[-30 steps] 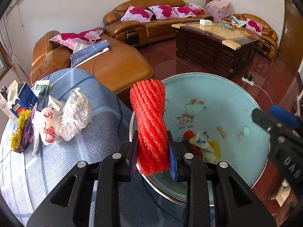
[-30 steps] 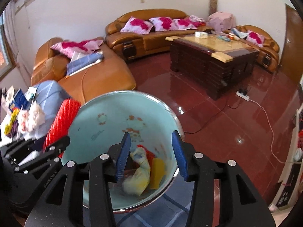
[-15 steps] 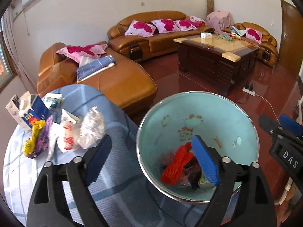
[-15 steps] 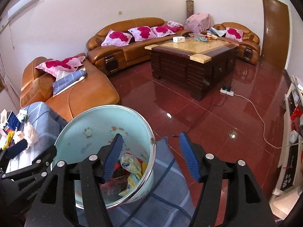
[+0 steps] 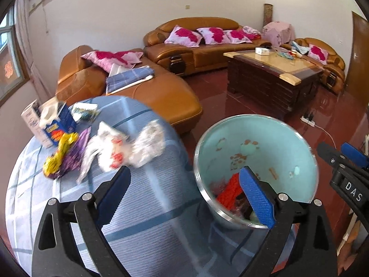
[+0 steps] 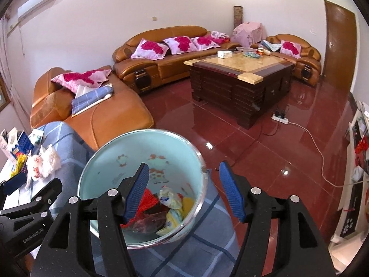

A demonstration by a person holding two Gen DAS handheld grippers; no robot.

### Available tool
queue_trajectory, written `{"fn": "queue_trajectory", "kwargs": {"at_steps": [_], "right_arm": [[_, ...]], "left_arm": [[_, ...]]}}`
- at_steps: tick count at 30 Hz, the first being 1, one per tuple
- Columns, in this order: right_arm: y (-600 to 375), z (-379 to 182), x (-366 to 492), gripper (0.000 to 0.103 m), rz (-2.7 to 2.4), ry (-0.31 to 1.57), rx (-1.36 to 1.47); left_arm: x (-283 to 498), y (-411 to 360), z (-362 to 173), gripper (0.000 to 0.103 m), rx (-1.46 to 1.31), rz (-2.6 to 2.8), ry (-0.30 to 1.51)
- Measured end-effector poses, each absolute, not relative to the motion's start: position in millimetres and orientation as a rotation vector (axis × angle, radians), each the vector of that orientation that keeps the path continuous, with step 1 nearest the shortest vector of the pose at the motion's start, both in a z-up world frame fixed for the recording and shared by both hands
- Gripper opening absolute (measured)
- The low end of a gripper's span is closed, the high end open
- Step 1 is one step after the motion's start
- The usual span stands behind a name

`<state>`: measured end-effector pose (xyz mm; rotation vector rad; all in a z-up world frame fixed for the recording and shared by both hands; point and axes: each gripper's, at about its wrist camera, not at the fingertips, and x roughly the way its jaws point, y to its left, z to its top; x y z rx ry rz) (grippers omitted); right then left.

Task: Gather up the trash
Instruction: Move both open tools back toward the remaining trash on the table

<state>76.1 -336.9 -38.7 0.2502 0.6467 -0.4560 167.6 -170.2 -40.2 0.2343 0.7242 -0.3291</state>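
A living room with tan sofas and a dark coffee table lies behind a round table (image 5: 147, 217) under a blue checked cloth.

Left wrist view: the left gripper (image 5: 184, 196) has just been opening and stands wide, nothing between its pads. A pale blue bin (image 5: 279, 138) sits at the table's edge. In it lies the red net (image 5: 229, 192), partly hidden behind one blue pad; the other scraps there are too blurred to name. On the cloth, white bags (image 5: 129, 147), a yellow-purple wrapper (image 5: 64, 157) and a carton (image 5: 55, 124) lie smeared by motion. The right gripper is cut off at the right edge.

Right wrist view: the right gripper (image 6: 184, 191) has just been opening too, its jaws apart and empty, hanging over the bin (image 6: 110, 159). Inside are the net (image 6: 148, 198), yellow and white wrappers (image 6: 170, 198) and a dark crumpled bag (image 6: 147, 225).
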Motion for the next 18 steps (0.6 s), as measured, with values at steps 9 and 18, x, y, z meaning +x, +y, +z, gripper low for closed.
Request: {"fn": "queue_trajectory", "kwargs": {"at_steps": [9,18], "right_arm": [[-277,-38,101,0.063,-0.355,0.666,0.191],[-212,-40,130,0.063,-0.238,0.703,0.105]], "left_arm": [[172,-93,-57,0.093,0.204,-0.238,0.790],[176,-5,-67,0.091,0.151,-0.104,0.816]]}}
